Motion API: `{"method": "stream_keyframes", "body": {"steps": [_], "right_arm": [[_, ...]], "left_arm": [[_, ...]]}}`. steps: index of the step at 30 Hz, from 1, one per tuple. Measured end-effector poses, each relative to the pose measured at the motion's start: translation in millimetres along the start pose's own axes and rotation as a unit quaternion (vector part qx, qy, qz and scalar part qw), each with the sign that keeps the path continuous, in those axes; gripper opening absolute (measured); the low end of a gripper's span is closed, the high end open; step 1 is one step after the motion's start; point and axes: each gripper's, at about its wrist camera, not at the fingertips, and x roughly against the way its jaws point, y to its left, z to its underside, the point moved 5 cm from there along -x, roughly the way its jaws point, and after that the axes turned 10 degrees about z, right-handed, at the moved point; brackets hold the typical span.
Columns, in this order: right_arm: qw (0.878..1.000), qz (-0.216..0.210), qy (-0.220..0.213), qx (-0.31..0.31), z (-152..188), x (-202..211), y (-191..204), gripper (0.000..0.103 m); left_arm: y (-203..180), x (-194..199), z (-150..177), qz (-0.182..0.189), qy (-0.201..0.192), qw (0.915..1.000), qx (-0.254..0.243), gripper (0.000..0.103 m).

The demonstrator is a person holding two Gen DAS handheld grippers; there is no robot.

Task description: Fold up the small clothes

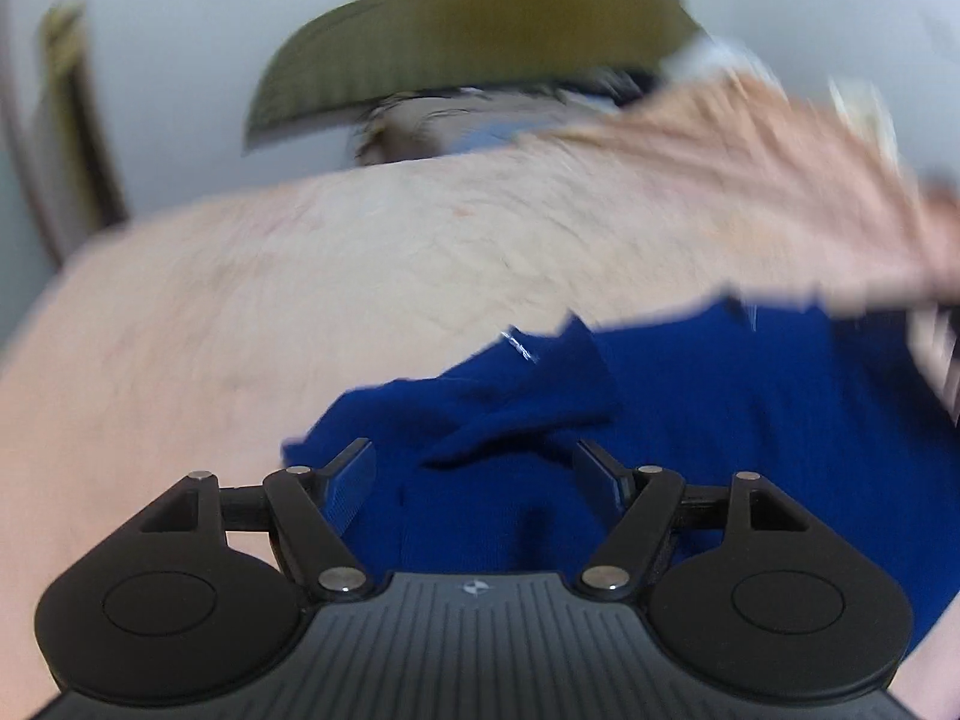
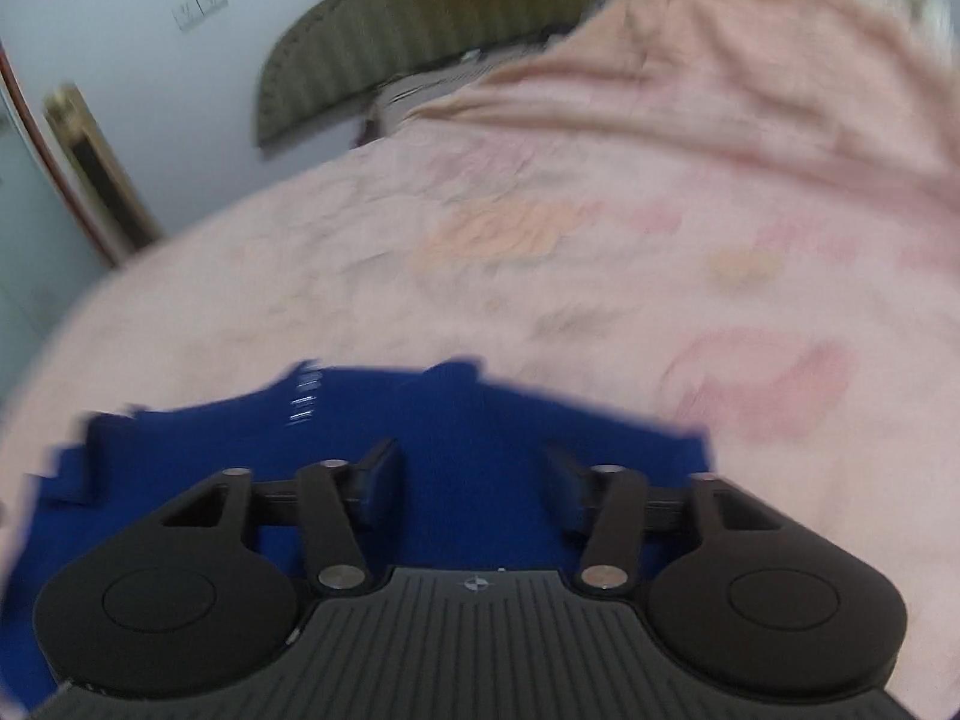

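Observation:
A small royal-blue garment (image 1: 750, 396) lies rumpled on a pale pink bedspread (image 1: 300, 276). In the left wrist view my left gripper (image 1: 474, 465) hovers low over its bunched left part, jaws wide apart, cloth beneath them but not pinched. The right wrist view shows the same blue garment (image 2: 456, 420) spread under my right gripper (image 2: 471, 471), whose jaws also stand apart with nothing pressed between the pads. Both pictures are blurred by motion.
An olive-green striped pillow (image 2: 432, 18) rests at the head of the bed, against a white wall with a switch plate (image 2: 201, 5). A peach blanket (image 2: 750, 60) is heaped at the far right. A door edge (image 2: 90, 168) stands at the left.

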Motion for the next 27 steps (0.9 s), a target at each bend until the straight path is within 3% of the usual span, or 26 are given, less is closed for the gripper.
{"method": "stream_keyframes", "body": {"steps": [3, 4, 6, 9, 10, 12, 14, 15, 19, 21, 24, 27], "right_arm": [[0.995, 0.089, -0.047, 0.023, -9, 13, 1, 0.054], [0.994, 0.087, -0.062, 0.027, -10, 22, 4, 0.056], [0.994, 0.043, -0.086, 0.05, -9, 41, 17, 0.067], [0.991, -0.027, -0.074, 0.11, 0, 48, 42, 0.081], [0.99, -0.032, -0.061, 0.124, 3, 44, 47, 0.081], [0.99, 0.01, -0.036, 0.132, 6, 26, 42, 0.081], [0.992, 0.073, -0.016, 0.097, 5, 13, 21, 0.079], [0.995, 0.081, -0.015, 0.063, 4, 15, 9, 0.079], [0.998, 0.022, -0.055, -0.004, 11, 58, -16, 0.082], [0.997, 0.016, -0.079, -0.002, 25, 78, -20, 0.086], [0.992, 0.053, -0.11, 0.017, 49, 95, -28, 0.086], [0.988, 0.1, -0.117, 0.01, 65, 94, -37, 0.085]], "left_arm": [[-27, -24, -1, -0.065, 0.007, 0.9895, -0.129, 0.073], [-32, -36, -3, -0.089, 0.01, 0.9832, -0.159, 0.073], [-28, -58, -11, -0.139, 0.01, 0.9748, -0.174, 0.074], [7, -75, -31, -0.19, 0.009, 0.9768, -0.097, 0.074], [28, -76, -37, -0.211, 0.013, 0.976, -0.051, 0.074], [57, -66, -38, -0.229, 0.026, 0.9729, 0.02, 0.072], [70, -39, -32, -0.196, 0.01, 0.9786, 0.062, 0.073], [72, -25, -26, -0.173, 0.002, 0.9825, 0.07, 0.073], [65, 22, 17, -0.06, -0.009, 0.994, 0.091, 0.073], [58, 37, 42, -0.004, -0.024, 0.9927, 0.118, 0.073], [52, 46, 65, 0.001, -0.064, 0.9882, 0.139, 0.073], [44, 41, 73, -0.051, -0.074, 0.9894, 0.114, 0.073]]}}
